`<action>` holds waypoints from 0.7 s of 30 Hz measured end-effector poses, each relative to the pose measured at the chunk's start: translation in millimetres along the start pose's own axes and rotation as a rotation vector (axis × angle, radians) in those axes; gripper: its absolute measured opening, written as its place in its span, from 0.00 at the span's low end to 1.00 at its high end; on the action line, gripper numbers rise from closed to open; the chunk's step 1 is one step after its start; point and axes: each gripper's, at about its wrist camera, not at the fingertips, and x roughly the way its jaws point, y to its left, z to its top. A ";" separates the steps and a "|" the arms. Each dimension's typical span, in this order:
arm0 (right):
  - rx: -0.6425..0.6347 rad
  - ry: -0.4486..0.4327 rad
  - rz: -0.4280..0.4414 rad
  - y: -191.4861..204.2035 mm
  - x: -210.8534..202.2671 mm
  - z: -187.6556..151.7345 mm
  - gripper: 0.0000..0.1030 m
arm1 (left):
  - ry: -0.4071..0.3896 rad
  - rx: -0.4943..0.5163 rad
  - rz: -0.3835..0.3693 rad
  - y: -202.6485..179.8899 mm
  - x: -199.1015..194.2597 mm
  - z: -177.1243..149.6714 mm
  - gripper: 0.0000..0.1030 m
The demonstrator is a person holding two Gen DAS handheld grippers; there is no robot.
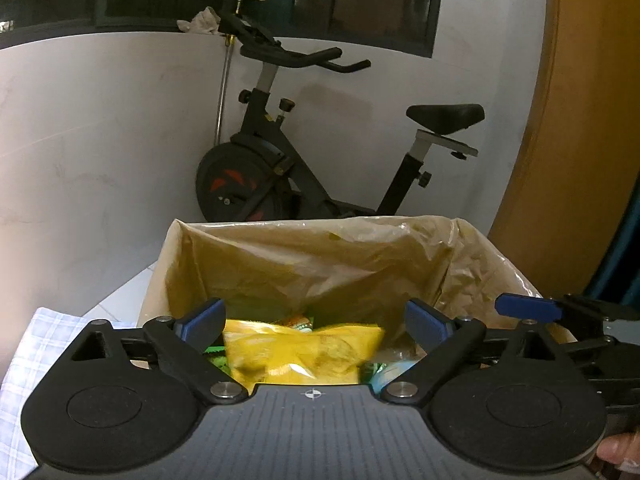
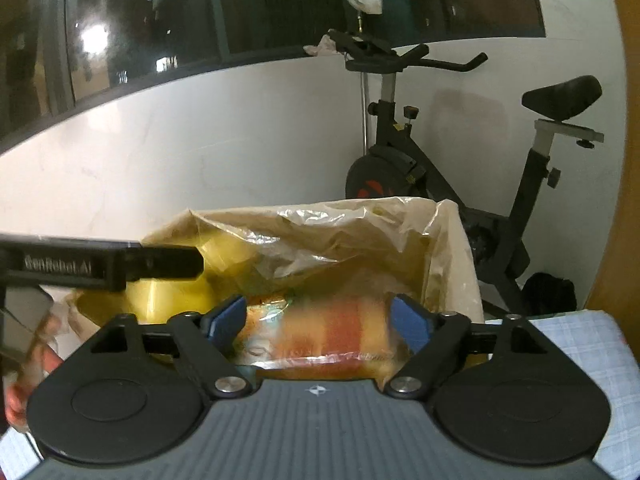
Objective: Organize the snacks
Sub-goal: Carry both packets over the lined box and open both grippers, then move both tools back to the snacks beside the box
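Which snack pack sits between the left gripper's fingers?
The plain yellow pack, lying in the lined box. The orange-and-red striped pack is below the right gripper instead.

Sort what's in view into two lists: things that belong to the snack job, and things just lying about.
Job:
- plastic-lined box
- yellow snack packet
- orange snack packet
- left gripper
- right gripper

Lying about:
- exercise bike
- checked cloth
- crumpled rag
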 end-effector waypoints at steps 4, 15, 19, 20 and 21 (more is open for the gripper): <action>-0.014 -0.002 -0.004 3.0 -6.4 -0.1 0.82 | -0.020 -0.020 0.012 0.5 -10.5 0.7 0.95; -0.039 -0.076 0.016 11.4 -54.3 -0.2 0.82 | -0.107 -0.087 -0.012 36.0 -89.7 1.4 0.95; -0.019 -0.111 0.026 6.6 -78.1 -0.7 0.82 | -0.131 -0.119 -0.008 52.3 -115.3 -4.5 0.95; -0.014 -0.119 0.026 5.2 -83.9 -2.0 0.82 | -0.135 -0.109 0.009 53.9 -120.1 -7.9 0.94; -0.011 -0.125 0.025 4.0 -89.2 -4.0 0.82 | -0.136 -0.095 0.026 54.2 -123.8 -12.1 0.94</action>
